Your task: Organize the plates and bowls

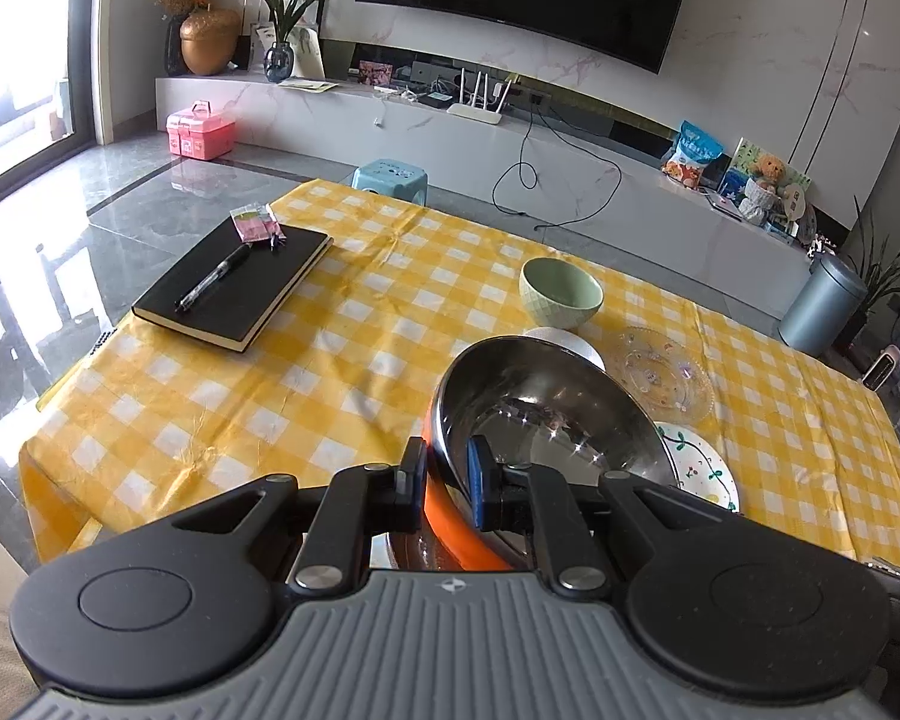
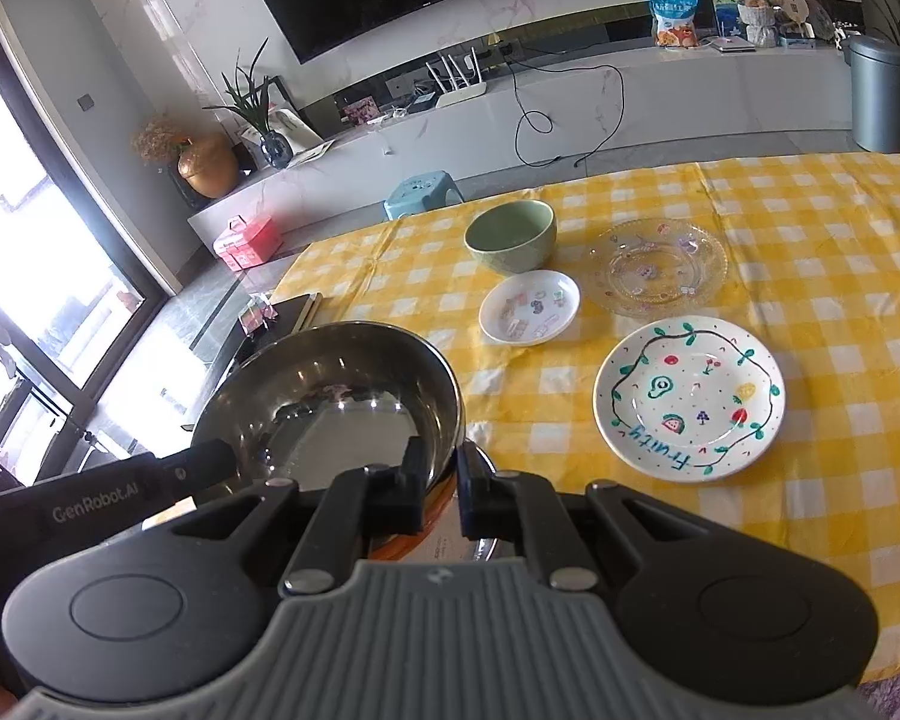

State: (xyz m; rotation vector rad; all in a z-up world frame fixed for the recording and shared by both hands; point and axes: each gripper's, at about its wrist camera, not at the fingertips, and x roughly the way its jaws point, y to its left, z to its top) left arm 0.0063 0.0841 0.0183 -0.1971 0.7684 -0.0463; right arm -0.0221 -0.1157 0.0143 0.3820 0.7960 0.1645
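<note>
My left gripper (image 1: pixel 447 483) is shut on the near rim of a steel bowl (image 1: pixel 546 414) with an orange outside, held tilted above the table. My right gripper (image 2: pixel 441 489) grips the same steel bowl (image 2: pixel 330 402) on its right rim. The left gripper's arm (image 2: pixel 90 492) shows at the bowl's left side. On the yellow checked tablecloth (image 2: pixel 810 240) lie a green bowl (image 2: pixel 510 234), a small white sticker plate (image 2: pixel 529 307), a clear glass plate (image 2: pixel 657 267) and a white "Fruity" plate (image 2: pixel 690 399).
A black notebook (image 1: pixel 234 285) with a pen (image 1: pixel 213 276) and pink packets lies at the table's far left. A blue stool (image 1: pixel 390 177) stands beyond the far edge. The table's left edge drops to the grey floor.
</note>
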